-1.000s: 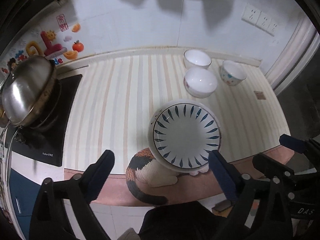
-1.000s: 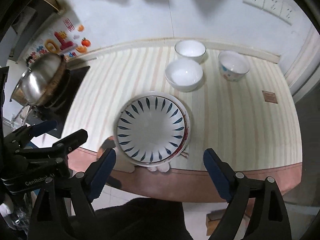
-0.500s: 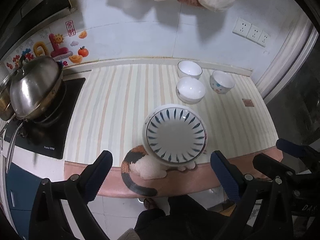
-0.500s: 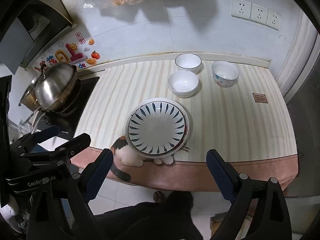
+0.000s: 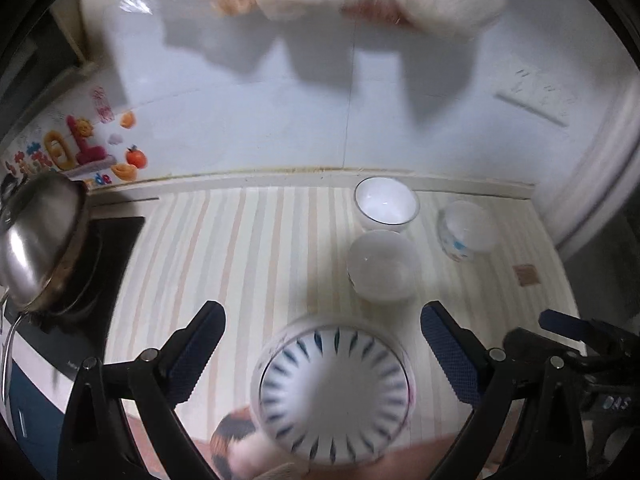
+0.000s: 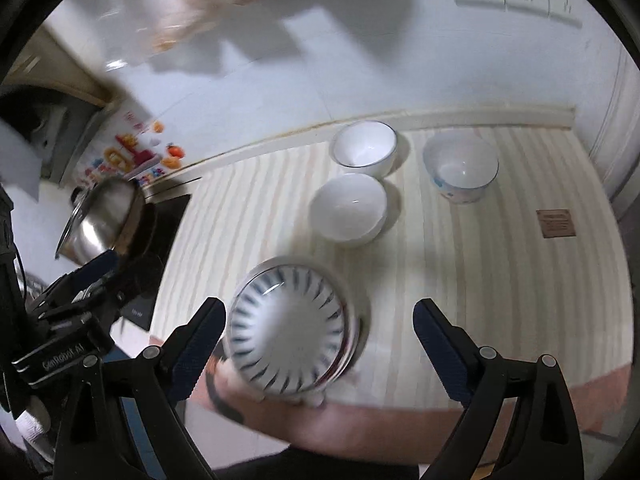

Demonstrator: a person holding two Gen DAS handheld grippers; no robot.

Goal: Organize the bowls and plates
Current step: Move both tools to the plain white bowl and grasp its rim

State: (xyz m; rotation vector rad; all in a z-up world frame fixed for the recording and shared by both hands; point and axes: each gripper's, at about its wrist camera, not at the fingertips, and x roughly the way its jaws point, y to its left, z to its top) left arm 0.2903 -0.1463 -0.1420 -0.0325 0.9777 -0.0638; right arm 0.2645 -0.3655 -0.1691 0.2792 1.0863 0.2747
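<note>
Your right gripper (image 6: 318,344), jaws apart and empty, has the white blue-petal ceramic plate (image 6: 289,332) lower centre, toward its left finger.

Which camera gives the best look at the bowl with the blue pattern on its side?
The right wrist view: the patterned bowl sits sharp enough there to show its rim and printed band. In the left wrist view it is blurred, near the right side.

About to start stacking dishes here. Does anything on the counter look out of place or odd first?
Yes. The blue-patterned plate sits on a cat-shaped mat that hangs past the counter's front edge. The three bowls behind it stand upright. Both hand-held grippers are open and hold nothing.
</note>
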